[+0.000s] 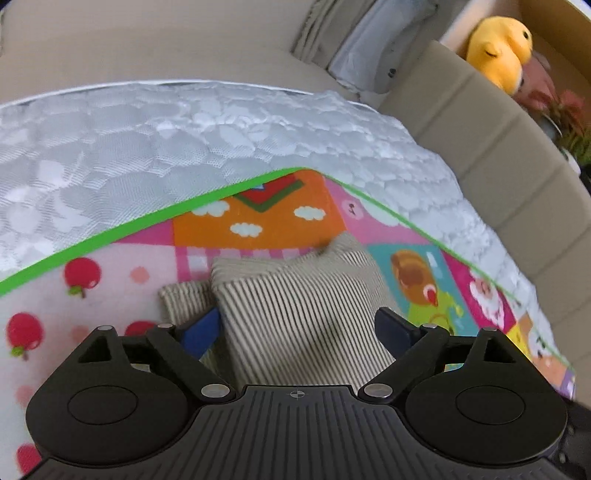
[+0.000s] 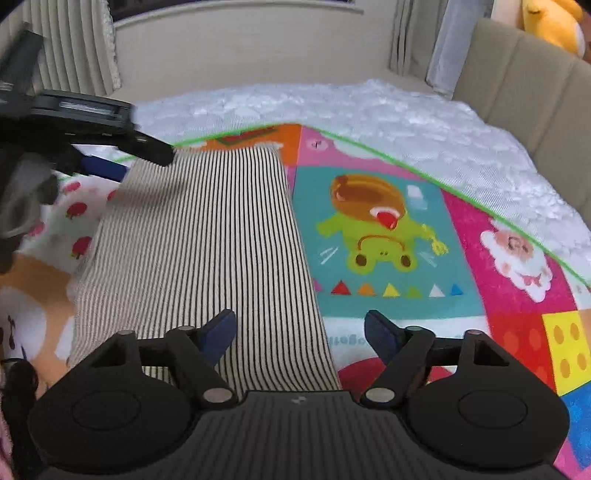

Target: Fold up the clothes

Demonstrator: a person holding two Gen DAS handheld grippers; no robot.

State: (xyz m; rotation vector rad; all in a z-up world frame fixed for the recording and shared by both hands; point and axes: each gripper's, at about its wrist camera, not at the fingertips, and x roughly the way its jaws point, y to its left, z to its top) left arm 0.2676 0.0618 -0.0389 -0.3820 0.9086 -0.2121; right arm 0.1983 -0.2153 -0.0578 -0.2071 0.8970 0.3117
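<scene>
A folded beige garment with thin dark stripes [image 1: 295, 295] [image 2: 203, 240] lies flat on a colourful play mat [image 1: 258, 225] [image 2: 388, 306]. In the left wrist view my left gripper [image 1: 297, 330] is open, its blue fingers [image 1: 201, 332] on either side of the garment's near part, and the far end of the cloth looks slightly bunched. From the right wrist view the left gripper [image 2: 122, 162] hovers at the garment's far left corner. My right gripper [image 2: 301, 332] is open over the garment's near right edge, one finger above the cloth and the other above the mat.
The mat rests on a white quilted bed cover [image 1: 184, 129] [image 2: 406, 118]. A beige padded headboard [image 1: 480, 140] [image 2: 524, 85] runs along the right, with a yellow plush toy [image 1: 498, 48] [image 2: 554, 22] behind it. Curtains [image 2: 74, 48] hang at the back.
</scene>
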